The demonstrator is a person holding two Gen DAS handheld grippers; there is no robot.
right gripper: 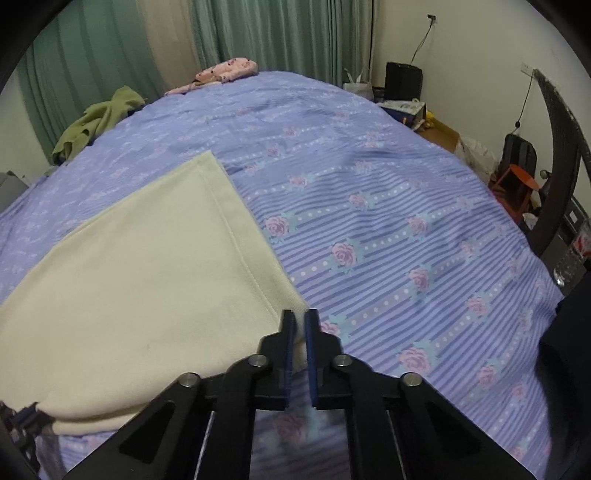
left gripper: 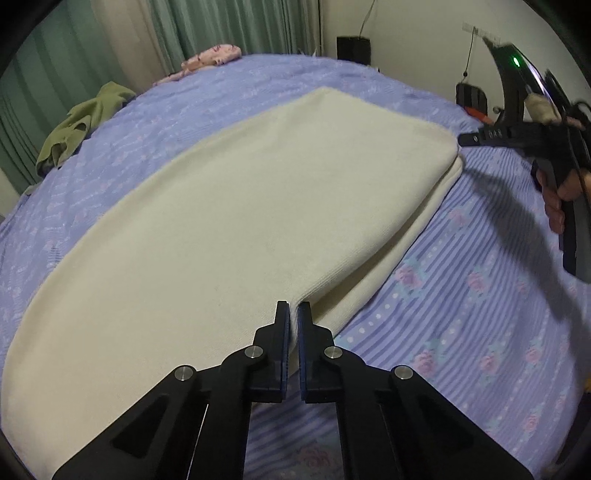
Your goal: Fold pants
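Pants [left gripper: 229,229] of a pale cream, soft-looking knit lie folded on the bed [left gripper: 461,295], whose cover is lilac with stripes, dotted bands and pink roses. From the left wrist view they read as a long, smooth slab running from the near left towards the far right, with a second layer showing under the upper one along the right edge and at the rounded far corner. From the right wrist view a stitched hem runs down the cloth [right gripper: 140,266] towards the near corner, and the layers stack visibly at the lower left edge. The left tongs [left gripper: 294,314] are pressed nearly together and pinch the near edge of the fabric, a thin fold of cream cloth standing between the blue pads. The right tongs [right gripper: 300,321] are also almost closed at the near right corner of the pants, with a sliver of cream cloth between the pads, so they appear to grip that corner. In the left wrist view the right tongs [left gripper: 471,138] show from the side just past the far right corner of the pants, held by a hand [left gripper: 561,199]. A green garment [right gripper: 96,122] and a pink patterned one [right gripper: 225,72] lie at the bed's far edge, well apart from the pants, before green curtains [right gripper: 258,33]
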